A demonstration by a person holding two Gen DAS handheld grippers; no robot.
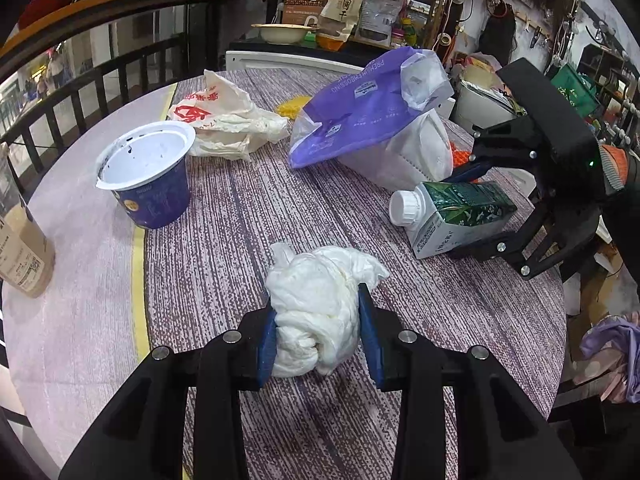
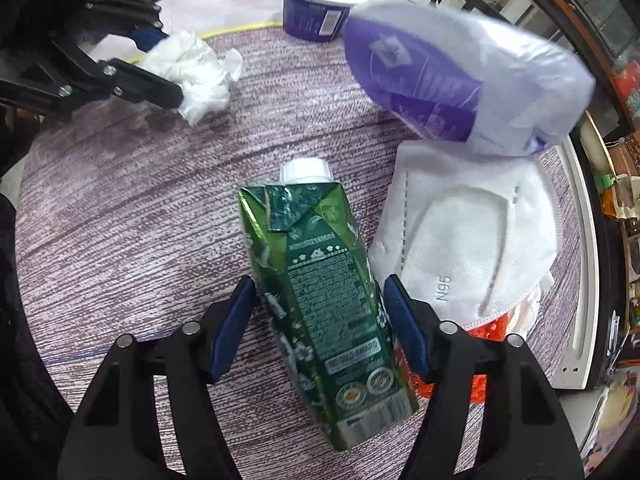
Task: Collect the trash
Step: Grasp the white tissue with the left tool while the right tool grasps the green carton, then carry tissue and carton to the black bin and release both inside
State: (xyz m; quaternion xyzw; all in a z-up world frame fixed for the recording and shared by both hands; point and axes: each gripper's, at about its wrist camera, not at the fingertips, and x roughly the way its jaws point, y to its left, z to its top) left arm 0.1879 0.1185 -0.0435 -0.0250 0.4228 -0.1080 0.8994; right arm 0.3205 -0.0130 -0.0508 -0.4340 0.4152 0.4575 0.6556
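Left tongs [image 1: 316, 332] are clamped on a crumpled white tissue wad [image 1: 320, 304], the blue pads pressed into both of its sides low at 6 o'clock in the left wrist view. Right tongs [image 2: 320, 320] stand apart astride a green drink carton with a white screw cap [image 2: 320, 296]; whether the pads touch its sides cannot be told.

By the look of it, the tissue wad is very light and soft; it squashes under the pads and should not slip, so a grip across its middle suits it. The carton lies on its side on the purple woven-pattern desk [image 2: 120, 220], cap toward 12 o'clock in the right wrist view. Its board walls look fairly stiff but dented near the folded top, and the glossy print may be slippery; a hold across the flat mid-body seems safest. How full it is cannot be seen.

At 10 o'clock in the left wrist view stands an open blue plastic cup with a white rim [image 1: 150, 178]; its white inside shows only dark specks, so it appears empty. At 1 o'clock a purple-and-white plastic bag [image 1: 360, 108] rests over a folded white N95 mask [image 2: 472, 248], just beside the carton.
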